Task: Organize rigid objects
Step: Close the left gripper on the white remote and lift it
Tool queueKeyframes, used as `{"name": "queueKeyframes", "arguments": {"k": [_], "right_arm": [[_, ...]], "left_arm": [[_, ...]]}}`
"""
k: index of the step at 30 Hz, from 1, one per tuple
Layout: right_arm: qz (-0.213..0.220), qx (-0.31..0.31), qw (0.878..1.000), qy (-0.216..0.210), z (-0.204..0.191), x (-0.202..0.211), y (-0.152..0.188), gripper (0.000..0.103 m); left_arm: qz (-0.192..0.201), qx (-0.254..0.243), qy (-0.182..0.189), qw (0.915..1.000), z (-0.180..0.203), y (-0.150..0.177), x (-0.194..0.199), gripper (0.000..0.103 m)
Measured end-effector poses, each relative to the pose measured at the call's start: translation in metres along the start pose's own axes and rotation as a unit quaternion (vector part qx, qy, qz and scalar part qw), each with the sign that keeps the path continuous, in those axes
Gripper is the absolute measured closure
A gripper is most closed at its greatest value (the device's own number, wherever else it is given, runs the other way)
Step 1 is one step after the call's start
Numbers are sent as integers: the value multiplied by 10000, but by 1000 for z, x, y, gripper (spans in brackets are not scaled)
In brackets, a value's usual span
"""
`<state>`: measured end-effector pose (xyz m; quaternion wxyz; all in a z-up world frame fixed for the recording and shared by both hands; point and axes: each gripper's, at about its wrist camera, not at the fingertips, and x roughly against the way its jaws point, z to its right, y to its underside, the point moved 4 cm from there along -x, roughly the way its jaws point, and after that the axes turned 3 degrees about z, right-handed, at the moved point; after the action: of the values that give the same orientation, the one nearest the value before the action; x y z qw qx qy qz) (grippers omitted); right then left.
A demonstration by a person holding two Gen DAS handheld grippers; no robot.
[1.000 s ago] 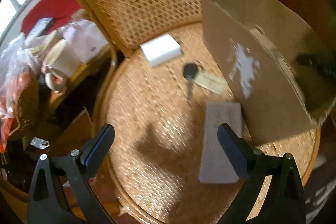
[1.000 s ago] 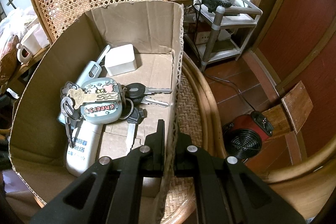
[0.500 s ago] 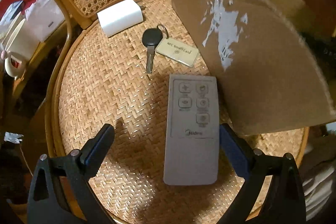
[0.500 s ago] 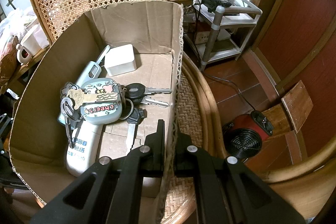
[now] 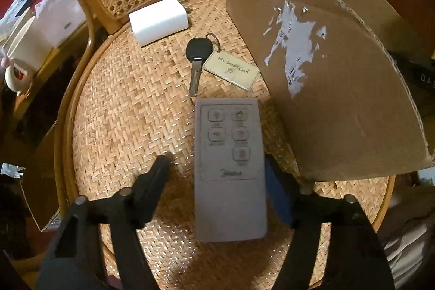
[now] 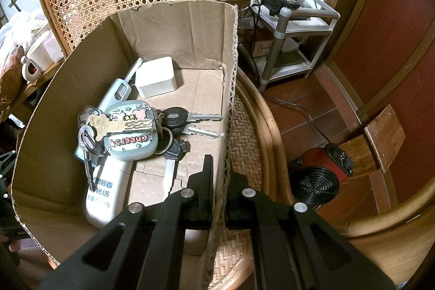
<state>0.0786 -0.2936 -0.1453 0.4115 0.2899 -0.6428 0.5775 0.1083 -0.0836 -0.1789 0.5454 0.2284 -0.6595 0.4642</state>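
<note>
Left gripper (image 5: 217, 167): low in the left wrist view, pointing steeply down at the woven rattan chair seat (image 5: 130, 116). Its jaws had just been closing, with the grey remote control (image 5: 229, 170) between them. The right finger was at the remote's right edge; the left finger was blurred and stood apart from its left edge, so the remote was not clamped.
Grey remote control: lay flat in the lower middle of the frame, buttons up.
Car key (image 5: 197, 56): above the remote, black head, joined by a ring to a pale NFC smart card (image 5: 232, 69).
White charger (image 5: 159, 21): upper left of the seat, near the chair back.
Right gripper (image 6: 220, 167): at the bottom of the right wrist view, closed on the right wall of the cardboard box (image 6: 229, 89), one finger inside and one outside.
Box contents: a white box (image 6: 156, 76), a long white remote (image 6: 108, 175), a mint key case (image 6: 133, 131) and several keys (image 6: 190, 121).
</note>
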Motion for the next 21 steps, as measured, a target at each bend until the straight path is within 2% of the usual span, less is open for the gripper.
{"name": "queueKeyframes", "arguments": {"k": [1, 3, 14, 21], "right_arm": [[2, -8, 10000, 0, 0, 0, 0, 96], [-1, -6, 10000, -2, 0, 0, 0, 96], [-3, -1, 10000, -5, 0, 0, 0, 96], [-4, -3, 10000, -2, 0, 0, 0, 96]], "left_arm": [[25, 13, -21, 10000, 0, 0, 1, 41], [89, 0, -11, 10000, 0, -2, 4, 56], [29, 298, -130, 9995, -19, -10, -1, 56], [307, 252, -265, 9989, -11, -12, 18, 56]]}}
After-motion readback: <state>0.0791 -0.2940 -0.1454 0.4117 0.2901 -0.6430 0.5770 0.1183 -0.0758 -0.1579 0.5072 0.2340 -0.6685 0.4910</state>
